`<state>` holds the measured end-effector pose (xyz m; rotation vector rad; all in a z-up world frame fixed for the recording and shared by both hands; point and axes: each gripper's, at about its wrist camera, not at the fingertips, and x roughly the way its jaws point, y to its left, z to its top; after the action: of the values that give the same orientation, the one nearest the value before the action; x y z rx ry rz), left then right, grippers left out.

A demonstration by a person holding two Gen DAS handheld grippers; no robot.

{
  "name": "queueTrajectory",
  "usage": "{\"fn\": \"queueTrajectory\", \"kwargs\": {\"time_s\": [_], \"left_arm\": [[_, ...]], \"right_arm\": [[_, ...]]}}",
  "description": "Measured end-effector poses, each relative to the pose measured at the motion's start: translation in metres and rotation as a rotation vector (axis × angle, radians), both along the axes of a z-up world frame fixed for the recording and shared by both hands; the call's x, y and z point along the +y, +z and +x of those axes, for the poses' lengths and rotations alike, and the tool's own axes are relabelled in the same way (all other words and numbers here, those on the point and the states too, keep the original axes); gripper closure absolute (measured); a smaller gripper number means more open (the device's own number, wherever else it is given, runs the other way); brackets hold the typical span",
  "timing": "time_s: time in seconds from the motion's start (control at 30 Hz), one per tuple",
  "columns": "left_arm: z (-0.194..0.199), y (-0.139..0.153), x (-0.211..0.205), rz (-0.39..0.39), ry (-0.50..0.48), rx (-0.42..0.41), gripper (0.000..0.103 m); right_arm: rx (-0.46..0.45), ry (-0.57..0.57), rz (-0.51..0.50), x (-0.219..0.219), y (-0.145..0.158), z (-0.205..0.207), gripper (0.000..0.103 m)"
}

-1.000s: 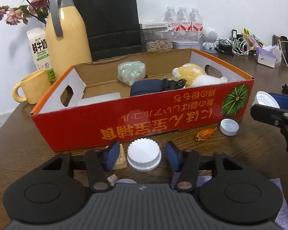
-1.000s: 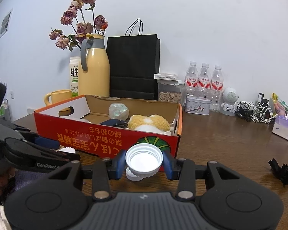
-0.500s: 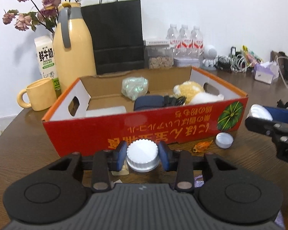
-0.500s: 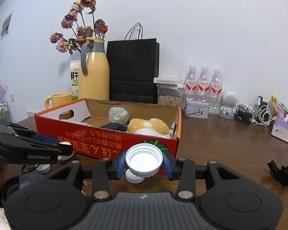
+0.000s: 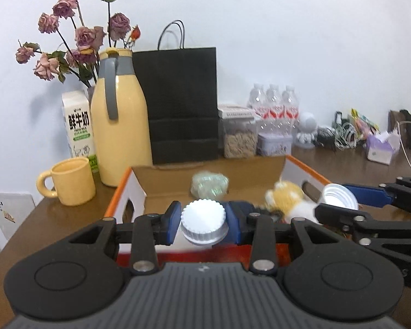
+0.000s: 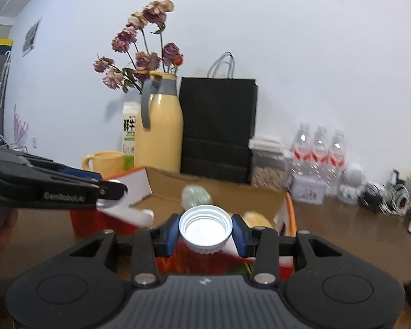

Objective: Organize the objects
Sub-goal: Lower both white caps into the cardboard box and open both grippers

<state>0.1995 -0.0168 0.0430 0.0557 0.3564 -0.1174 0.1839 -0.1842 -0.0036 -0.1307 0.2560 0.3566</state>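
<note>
My left gripper (image 5: 204,226) is shut on a white ribbed bottle cap (image 5: 202,218), closed top upward, held above the front wall of the red cardboard box (image 5: 301,164). My right gripper (image 6: 205,231) is shut on a second white cap (image 6: 205,227), hollow side up, over the box's (image 6: 233,192) right half. Each gripper shows in the other's view: the right gripper (image 5: 339,200) at the right edge, the left gripper (image 6: 109,192) at the left. Inside the box lie a yellow plush toy (image 5: 287,192), a green packet (image 5: 209,186) and a dark pouch, mostly hidden.
Behind the box stand a yellow thermos jug (image 5: 120,126), a yellow mug (image 5: 71,181), a milk carton (image 5: 79,126), dried roses, a black paper bag (image 5: 183,104), water bottles (image 5: 274,104), a jar and a tin. Cables and a tissue pack (image 5: 380,148) lie far right.
The left gripper's jaws closed on the cap that stood on the table and lifted it. Both grippers rose with their caps to above the box's front wall.
</note>
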Motion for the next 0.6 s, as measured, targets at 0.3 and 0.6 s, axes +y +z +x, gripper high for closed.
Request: {"fn": "queueTrajectory", "kwargs": {"time_s": [0.3, 0.6], "left_arm": [[0.052, 0.006, 0.011, -0.006, 0.047, -0.024, 0.066], [0.084, -0.017, 0.023, -0.028, 0.100, 0.029, 0.066]], "right_arm": [[0.011, 0.009, -0.010, 0.038, 0.012, 0.068, 0.064], [0.091, -0.011, 0.008, 0.036, -0.016, 0.099, 0.064]]}}
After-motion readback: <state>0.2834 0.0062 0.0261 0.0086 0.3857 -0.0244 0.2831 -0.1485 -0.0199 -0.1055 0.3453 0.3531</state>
